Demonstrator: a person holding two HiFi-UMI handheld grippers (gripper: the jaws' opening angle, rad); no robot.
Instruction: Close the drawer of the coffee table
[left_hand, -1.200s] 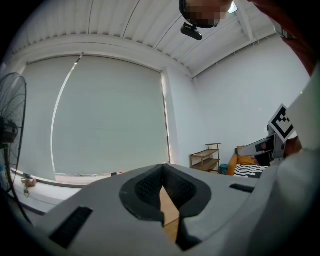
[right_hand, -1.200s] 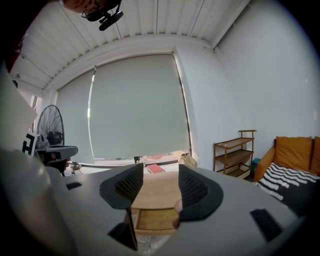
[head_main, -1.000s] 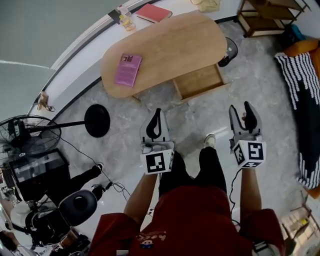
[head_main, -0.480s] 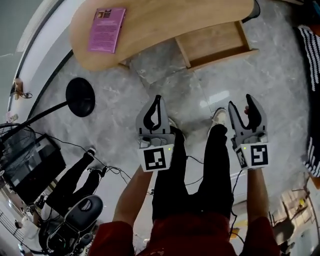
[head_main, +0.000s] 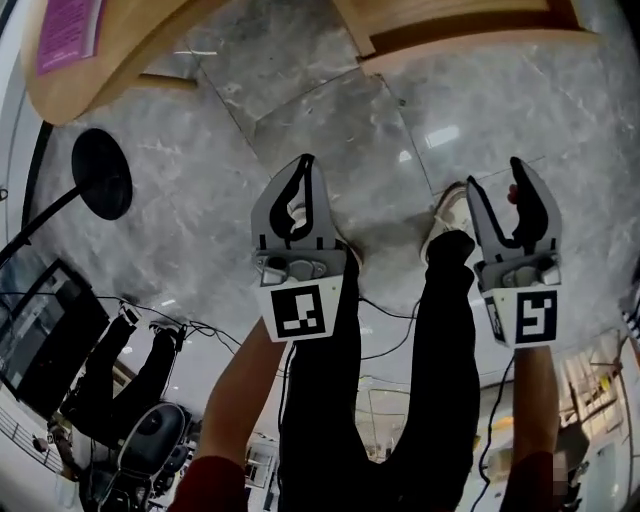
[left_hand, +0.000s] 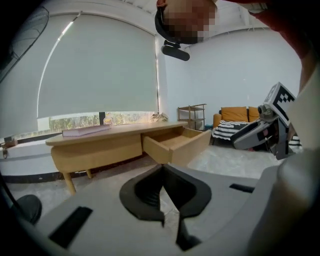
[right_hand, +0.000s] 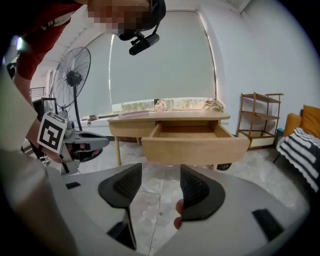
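Observation:
The light wooden coffee table (head_main: 110, 60) runs along the top edge of the head view. Its drawer (head_main: 470, 40) stands pulled out, with the front panel toward me. In the right gripper view the drawer (right_hand: 195, 142) is straight ahead, open and with nothing visible inside. The left gripper view has the drawer (left_hand: 177, 145) ahead and slightly right. My left gripper (head_main: 300, 190) hangs over the floor short of the table, shut with nothing in it. Further right, my right gripper (head_main: 497, 190) is open and empty, also short of the drawer.
A pink book (head_main: 68, 30) lies on the table's left end. A round black fan base (head_main: 100, 172) and cables sit on the marble floor at the left. The person's legs and a shoe (head_main: 445, 215) are between the grippers. A wooden shelf (right_hand: 260, 117) and a striped blanket (right_hand: 300, 150) stand to the right.
Both grippers and the head camera have sunk toward the floor. The table and drawer have slid to the top of the head view and look larger. The jaws look unchanged.

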